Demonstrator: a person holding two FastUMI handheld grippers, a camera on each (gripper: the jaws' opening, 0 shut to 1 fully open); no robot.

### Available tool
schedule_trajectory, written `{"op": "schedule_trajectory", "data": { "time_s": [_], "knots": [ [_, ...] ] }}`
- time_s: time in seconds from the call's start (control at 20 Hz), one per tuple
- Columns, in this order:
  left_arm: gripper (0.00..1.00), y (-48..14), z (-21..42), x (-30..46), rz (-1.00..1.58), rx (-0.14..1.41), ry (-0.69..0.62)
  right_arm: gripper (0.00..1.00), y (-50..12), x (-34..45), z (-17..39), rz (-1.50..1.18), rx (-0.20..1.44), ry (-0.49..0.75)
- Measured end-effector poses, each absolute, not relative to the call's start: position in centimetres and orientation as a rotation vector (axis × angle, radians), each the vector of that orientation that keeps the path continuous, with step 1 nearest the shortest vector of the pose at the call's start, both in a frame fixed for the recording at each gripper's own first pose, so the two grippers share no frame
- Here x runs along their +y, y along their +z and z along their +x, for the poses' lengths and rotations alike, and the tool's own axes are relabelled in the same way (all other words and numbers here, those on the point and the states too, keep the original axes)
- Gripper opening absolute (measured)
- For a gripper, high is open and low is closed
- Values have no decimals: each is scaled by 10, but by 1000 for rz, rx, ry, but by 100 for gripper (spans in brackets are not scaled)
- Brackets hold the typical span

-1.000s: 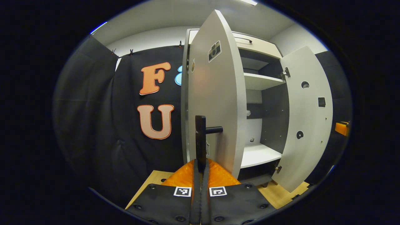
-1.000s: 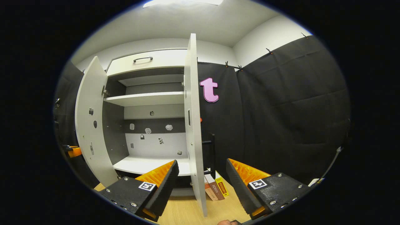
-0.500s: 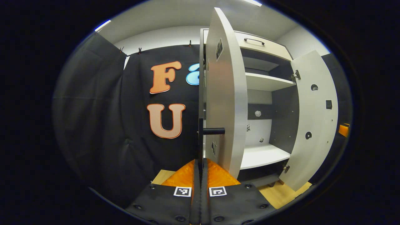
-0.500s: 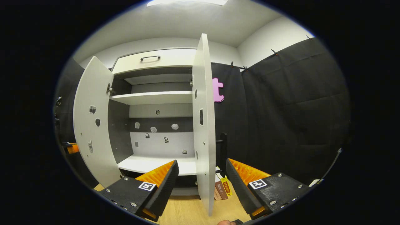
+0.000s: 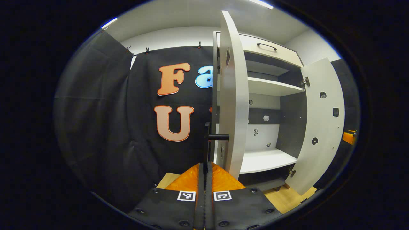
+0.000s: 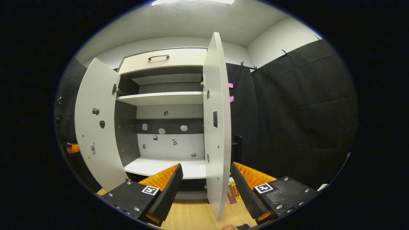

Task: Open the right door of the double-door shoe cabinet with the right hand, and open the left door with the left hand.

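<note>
The white shoe cabinet (image 5: pixel 271 87) stands with both doors swung out. In the left gripper view the left door (image 5: pixel 235 95) is nearly edge-on, and my left gripper (image 5: pixel 206 166) is shut on its black handle (image 5: pixel 208 140). The right door (image 5: pixel 322 127) hangs wide open farther right. In the right gripper view the right door (image 6: pixel 218 127) stands just ahead, its lower edge between the fingers of my open right gripper (image 6: pixel 206 179), which touch nothing. Its black handle (image 6: pixel 238 145) peeks out behind it. The left door (image 6: pixel 96 127) shows at the left.
Inside are white shelves (image 6: pixel 159 98) and a white floor board (image 6: pixel 166 167). A top drawer (image 6: pixel 163 60) stays closed. Several books (image 6: pixel 233 191) lie on the wooden floor (image 6: pixel 191 217) by the right door. Black cloth walls close in both sides.
The left door has swung farther open with my left gripper still on its handle. The right door now shows more of its inner face. The right gripper stays open.
</note>
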State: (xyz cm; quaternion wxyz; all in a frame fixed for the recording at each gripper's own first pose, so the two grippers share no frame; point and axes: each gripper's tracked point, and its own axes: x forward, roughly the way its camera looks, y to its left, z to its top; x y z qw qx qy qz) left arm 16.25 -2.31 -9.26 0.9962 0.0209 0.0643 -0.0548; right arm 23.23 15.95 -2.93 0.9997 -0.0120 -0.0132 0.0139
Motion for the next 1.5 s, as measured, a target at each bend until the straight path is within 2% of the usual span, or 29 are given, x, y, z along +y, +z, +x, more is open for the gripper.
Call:
{"op": "schedule_trajectory", "data": {
  "time_s": [0.35, 0.45, 0.5, 0.55, 0.65, 0.8, 0.85, 0.95, 1.5],
  "knots": [
    [8, -37, 127, -16, 21, 107, -87, 93, -6, 161, 236, -37, -44, 37],
    [19, -14, 116, -13, 17, 84, -81, 93, 4, 159, 236, -42, -51, 40],
    [26, -4, 112, -13, 20, 72, -88, 93, 12, 159, 235, -45, -59, 43],
    [37, 8, 106, -11, 32, 58, -83, 93, 18, 159, 232, -47, -67, 45],
    [51, 32, 96, -7, 47, 26, -82, 92, 33, 156, 229, -51, -80, 46],
    [90, 58, 84, 1, 47, -20, -73, 92, 53, 154, 223, -57, -100, 54],
    [94, 66, 79, 8, 50, -33, -52, 92, 58, 153, 221, -59, -105, 55],
    [98, 79, 72, 19, 57, -54, -23, 92, 68, 154, 215, -67, -117, 63],
    [96, 119, 43, 32, 51, -137, 5, 93, 75, 161, 201, -92, -137, 76]
  ]
}}
